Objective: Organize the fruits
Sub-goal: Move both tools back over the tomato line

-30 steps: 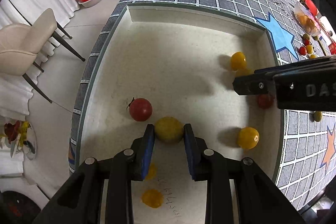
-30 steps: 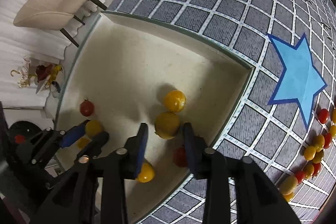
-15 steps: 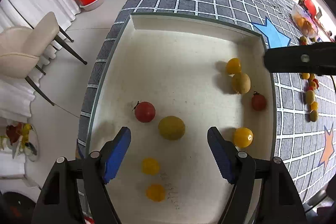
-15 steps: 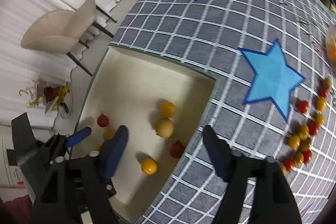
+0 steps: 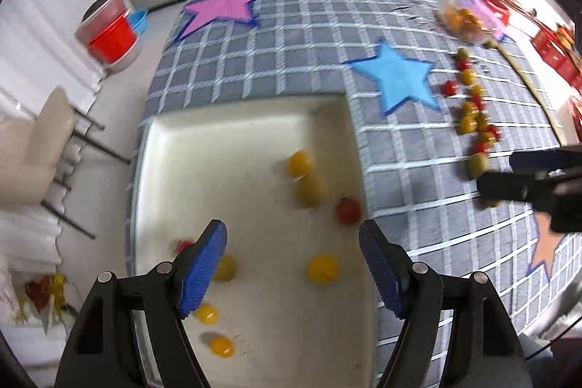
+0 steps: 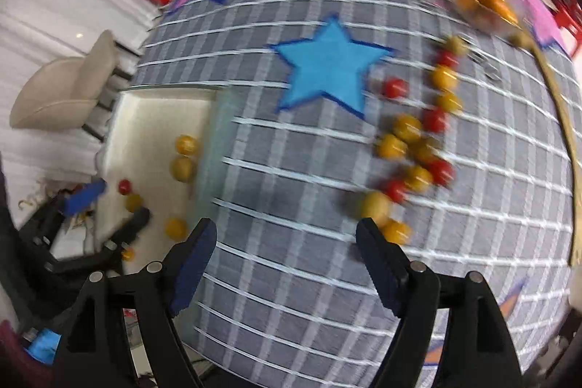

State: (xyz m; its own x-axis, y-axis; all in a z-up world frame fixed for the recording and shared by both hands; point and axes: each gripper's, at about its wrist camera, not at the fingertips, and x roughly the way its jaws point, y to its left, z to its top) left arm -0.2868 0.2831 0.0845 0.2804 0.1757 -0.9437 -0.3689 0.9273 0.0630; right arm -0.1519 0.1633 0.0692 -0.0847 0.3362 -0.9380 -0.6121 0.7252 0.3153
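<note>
— Gripper on the left point(image 5: 293, 262) first: how does it stand?
— Its jaws have just been opening and now stand wide apart with nothing between the blue pads point(image 5: 203, 273). It hangs over the near part of the white tray point(image 5: 232, 119), pointing steeply down.
— And the fruits in that tray?
— Loose on the tray floor. A yellow tomato point(image 5: 323, 268) lies below the gap between the fingers, another yellow one point(image 5: 225, 267) just beside the left pad, and two small yellow ones point(image 5: 222, 345) nearer the camera. Toward the tray's right wall sit a yellow tomato point(image 5: 300, 162), a duller greenish-yellow one point(image 5: 311, 190) touching it, and a red tomato point(image 5: 348, 210). One more red fruit peeks out behind the left finger.
— The right gripper point(image 6: 285, 251)?
— Jaws have likewise just been opening and are spread wide, empty. It is over the grey checked cloth point(image 6: 291, 191) on the bench, just beside the tray's edge, with the blue star point(image 6: 327, 68) ahead of it.
— What is left outside the tray?
— A loose row of red and yellow tomatoes point(image 6: 414, 148) on the cloth to the right of the blue star; the nearest one point(image 6: 374, 204) lies just beyond the right finger. The view is blurred, so I cannot count them
</note>
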